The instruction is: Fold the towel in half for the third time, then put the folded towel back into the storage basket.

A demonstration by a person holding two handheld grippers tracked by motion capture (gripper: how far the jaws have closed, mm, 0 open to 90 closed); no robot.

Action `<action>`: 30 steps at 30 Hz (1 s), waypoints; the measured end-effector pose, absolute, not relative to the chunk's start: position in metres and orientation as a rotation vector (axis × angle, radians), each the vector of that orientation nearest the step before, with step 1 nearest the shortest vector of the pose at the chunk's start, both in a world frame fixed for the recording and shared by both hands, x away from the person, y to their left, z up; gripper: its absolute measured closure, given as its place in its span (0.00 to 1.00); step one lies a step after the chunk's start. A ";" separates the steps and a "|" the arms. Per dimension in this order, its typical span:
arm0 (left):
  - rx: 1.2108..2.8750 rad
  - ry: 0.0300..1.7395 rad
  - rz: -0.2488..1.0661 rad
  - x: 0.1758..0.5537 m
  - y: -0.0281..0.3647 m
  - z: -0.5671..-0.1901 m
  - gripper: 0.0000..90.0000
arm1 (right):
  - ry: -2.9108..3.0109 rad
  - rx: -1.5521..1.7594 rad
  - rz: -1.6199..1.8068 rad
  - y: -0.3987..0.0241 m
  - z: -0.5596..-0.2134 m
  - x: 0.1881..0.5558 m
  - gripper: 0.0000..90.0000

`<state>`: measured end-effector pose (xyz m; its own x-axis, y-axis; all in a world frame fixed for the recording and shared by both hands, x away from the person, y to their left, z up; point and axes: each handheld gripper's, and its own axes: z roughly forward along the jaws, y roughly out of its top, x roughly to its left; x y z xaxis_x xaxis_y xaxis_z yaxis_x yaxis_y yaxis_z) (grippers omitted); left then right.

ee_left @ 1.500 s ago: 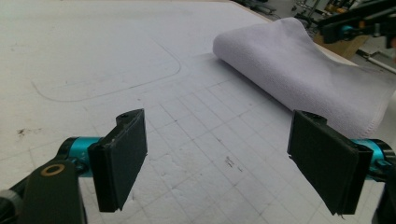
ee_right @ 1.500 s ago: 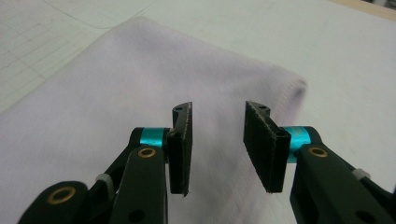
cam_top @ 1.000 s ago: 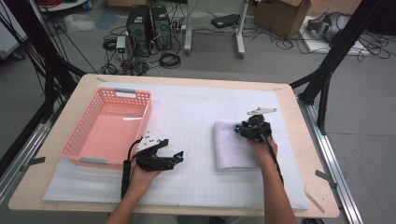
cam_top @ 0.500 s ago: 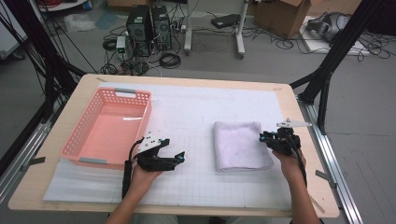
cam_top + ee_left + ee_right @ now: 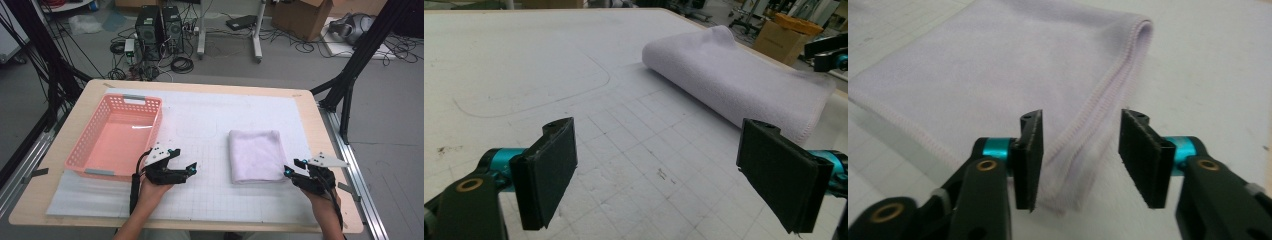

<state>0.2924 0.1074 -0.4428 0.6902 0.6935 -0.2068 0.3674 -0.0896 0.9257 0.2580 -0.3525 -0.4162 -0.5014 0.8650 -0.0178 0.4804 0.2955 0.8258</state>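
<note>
A folded pale lilac towel (image 5: 256, 155) lies flat on the white gridded mat, right of centre. My right gripper (image 5: 295, 167) sits low at the towel's near right corner. In the right gripper view its jaws (image 5: 1080, 125) have just been opening, and the towel's stitched corner (image 5: 998, 75) lies between and below the pads, untouched by them. My left gripper (image 5: 192, 169) rests on the mat to the left of the towel, pointing toward it. Its jaws (image 5: 659, 132) stand wide open with nothing between them, and the towel (image 5: 734, 75) lies ahead.
An empty pink plastic basket (image 5: 115, 137) stands at the table's left side, just beyond my left hand. The white mat (image 5: 210, 120) covers most of the wooden table. My right gripper (image 5: 829, 52) shows far off in the left gripper view.
My right gripper left the towel's far top, swung out past its right edge, then came back toward the person to the near right corner, jaws now wider apart. The left gripper stayed put.
</note>
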 end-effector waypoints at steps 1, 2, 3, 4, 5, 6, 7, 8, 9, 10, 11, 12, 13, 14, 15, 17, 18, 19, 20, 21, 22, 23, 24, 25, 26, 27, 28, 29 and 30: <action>1.704 0.859 0.339 0.292 0.107 -0.443 0.19 | 2.100 1.170 1.108 -0.354 -0.418 0.254 0.46; 1.705 0.856 0.337 0.291 0.106 -0.443 0.19 | 2.098 1.138 1.116 -0.355 -0.420 0.252 0.43; 1.705 0.856 0.337 0.291 0.106 -0.443 0.19 | 2.094 1.140 1.131 -0.356 -0.421 0.250 0.38; 1.710 0.841 0.335 0.290 0.104 -0.443 0.19 | 2.088 1.148 1.157 -0.358 -0.423 0.250 0.32; 1.714 0.832 0.333 0.289 0.103 -0.443 0.19 | 2.077 1.167 1.175 -0.360 -0.423 0.249 0.29; 1.714 0.832 0.333 0.289 0.103 -0.443 0.19 | 2.059 1.176 1.184 -0.362 -0.424 0.249 0.25; 1.721 0.817 0.330 0.288 0.100 -0.443 0.19 | 2.042 1.181 1.192 -0.362 -0.423 0.248 0.23; 1.724 0.812 0.328 0.287 0.100 -0.443 0.19 | 2.035 1.179 1.201 -0.363 -0.423 0.247 0.22; 1.726 0.807 0.326 0.287 0.099 -0.442 0.20 | 2.035 1.166 1.210 -0.364 -0.423 0.246 0.22; 1.728 0.805 0.327 0.287 0.099 -0.442 0.20 | 2.038 1.160 1.214 -0.364 -0.423 0.244 0.22; 1.723 0.804 0.325 0.287 0.098 -0.442 0.20 | 2.035 1.155 1.216 -0.364 -0.423 0.243 0.22; 1.724 0.805 0.325 0.287 0.098 -0.442 0.20 | 2.033 1.155 1.226 -0.364 -0.424 0.242 0.22; 1.724 0.808 0.325 0.287 0.098 -0.442 0.20 | 2.034 1.157 1.228 -0.365 -0.424 0.241 0.22; 1.726 0.808 0.323 0.287 0.098 -0.442 0.20 | 2.032 1.160 1.223 -0.365 -0.424 0.241 0.22; 1.728 0.806 0.325 0.287 0.098 -0.442 0.20 | 2.030 1.167 1.222 -0.365 -0.424 0.241 0.22; 1.731 0.805 0.328 0.287 0.098 -0.442 0.20 | 2.028 1.163 1.221 -0.365 -0.424 0.240 0.22; 1.734 0.805 0.329 0.286 0.098 -0.442 0.20 | 2.028 1.159 1.222 -0.365 -0.424 0.240 0.22; 1.739 0.803 0.330 0.286 0.098 -0.442 0.20 | 2.027 1.154 1.221 -0.365 -0.424 0.240 0.22; 1.736 0.803 0.330 0.285 0.098 -0.442 0.20 | 2.024 1.153 1.221 -0.365 -0.423 0.240 0.22; 1.731 0.800 0.333 0.285 0.099 -0.442 0.20 | 2.023 1.155 1.222 -0.365 -0.423 0.241 0.22; 1.726 0.806 0.333 0.285 0.099 -0.441 0.20 | 2.018 1.162 1.223 -0.365 -0.423 0.241 0.22; 1.727 0.806 0.334 0.285 0.100 -0.441 0.20 | 2.017 1.166 1.228 -0.364 -0.423 0.241 0.22; 1.725 0.812 0.340 0.285 0.101 -0.441 0.20 | 2.016 1.169 1.231 -0.364 -0.422 0.241 0.22; 1.721 0.819 0.341 0.285 0.101 -0.441 0.19 | 2.019 1.161 1.230 -0.363 -0.422 0.241 0.22; 1.725 0.823 0.345 0.285 0.102 -0.441 0.19 | 2.021 1.156 1.228 -0.363 -0.423 0.242 0.22; 1.722 0.828 0.349 0.285 0.103 -0.441 0.19 | 2.027 1.155 1.227 -0.362 -0.423 0.242 0.22; 1.720 0.831 0.348 0.284 0.103 -0.440 0.19 | 2.029 1.154 1.225 -0.361 -0.423 0.242 0.22; 1.716 0.831 0.352 0.284 0.104 -0.440 0.19 | 2.031 1.148 1.226 -0.361 -0.423 0.242 0.22; 1.711 0.831 0.349 0.284 0.104 -0.440 0.18 | 2.032 1.145 1.224 -0.361 -0.423 0.242 0.22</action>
<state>0.2845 0.1037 -0.4400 0.7054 0.6841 -0.1854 0.3467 -0.1049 0.9321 0.2421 -0.3607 -0.4228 -0.5197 0.8544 0.0040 0.4026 0.2407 0.8832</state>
